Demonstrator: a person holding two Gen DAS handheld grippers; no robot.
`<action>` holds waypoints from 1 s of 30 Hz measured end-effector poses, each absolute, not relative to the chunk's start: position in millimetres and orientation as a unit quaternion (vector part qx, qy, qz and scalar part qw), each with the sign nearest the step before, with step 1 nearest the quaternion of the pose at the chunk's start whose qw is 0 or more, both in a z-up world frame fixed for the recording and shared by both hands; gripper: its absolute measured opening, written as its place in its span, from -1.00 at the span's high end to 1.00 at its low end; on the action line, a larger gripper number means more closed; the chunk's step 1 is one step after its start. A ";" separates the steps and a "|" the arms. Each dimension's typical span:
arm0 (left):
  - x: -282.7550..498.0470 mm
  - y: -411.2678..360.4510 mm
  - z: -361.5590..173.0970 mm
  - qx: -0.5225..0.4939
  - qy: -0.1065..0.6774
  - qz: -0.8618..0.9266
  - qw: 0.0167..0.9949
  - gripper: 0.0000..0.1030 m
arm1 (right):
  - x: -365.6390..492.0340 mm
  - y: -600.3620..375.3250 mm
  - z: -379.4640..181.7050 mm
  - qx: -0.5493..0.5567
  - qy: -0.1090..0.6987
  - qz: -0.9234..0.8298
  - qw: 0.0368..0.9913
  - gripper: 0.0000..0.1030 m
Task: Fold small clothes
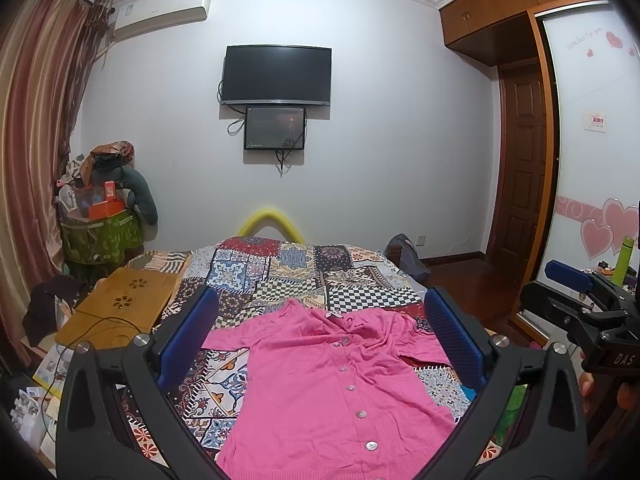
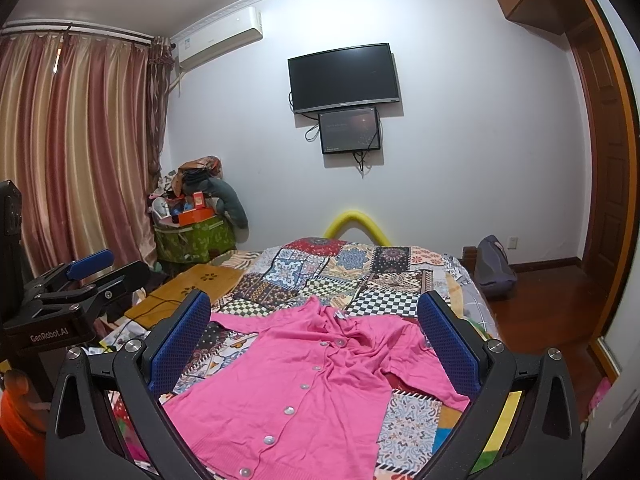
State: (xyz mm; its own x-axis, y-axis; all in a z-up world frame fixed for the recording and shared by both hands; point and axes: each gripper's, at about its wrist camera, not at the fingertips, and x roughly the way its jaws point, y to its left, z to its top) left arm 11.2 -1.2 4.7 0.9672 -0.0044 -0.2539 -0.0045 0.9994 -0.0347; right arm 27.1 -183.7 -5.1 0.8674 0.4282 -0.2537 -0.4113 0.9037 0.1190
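A pink buttoned cardigan (image 1: 340, 392) is lying spread out, front side up, on a patchwork bedspread (image 1: 280, 276) covering the bed, with its row of pale buttons (image 1: 351, 387) running down the middle and its collar pointing toward the far wall. One short sleeve is reaching out toward the left of the bed and the other is lying rumpled toward the right.

The left claw (image 1: 326, 336) is hovering above the near part of the cardigan with its blue-padded fingers (image 1: 192, 332) standing wide apart, gripping nothing. The right claw (image 2: 316, 340) is hanging over the same garment just beside it, its own blue pads (image 2: 448, 344) also spread wide and holding nothing. Each claw is showing in the other's view: the right one at the right edge of the left wrist view, and the left one at the left edge of the right wrist view.

A wooden lap tray (image 1: 120, 312) is resting on the left side of the bed, with a dark cable (image 1: 76, 344) trailing across it. On the far wall a dark television (image 1: 276, 74) is hanging above a smaller screen (image 1: 275, 128), and an air conditioner (image 1: 160, 12) is sitting high up near the striped curtains (image 2: 76, 152). A green fabric bin (image 2: 192, 240) heaped with clutter is standing in the corner.
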 end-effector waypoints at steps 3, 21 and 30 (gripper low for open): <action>11.1 -0.9 4.6 -0.018 0.128 0.000 0.992 -1.00 | 27.1 -183.7 -5.3 0.031 0.138 0.217 0.966 -0.99; 19.5 3.4 1.7 -0.026 0.137 0.000 0.990 -1.00 | 32.0 -185.1 -6.7 0.033 0.143 0.217 0.965 -0.99; 36.3 10.9 3.8 -0.020 0.129 0.009 0.991 -1.00 | 53.2 -182.5 -7.7 0.022 0.153 0.211 0.965 -0.99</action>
State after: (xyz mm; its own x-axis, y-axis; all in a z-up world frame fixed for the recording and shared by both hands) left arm 36.3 10.9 3.8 0.9665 0.0134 -0.2563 -0.0238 0.9990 -0.0375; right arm 53.2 -182.5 -7.7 0.8645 0.4139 -0.2853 -0.4004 0.9101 0.1068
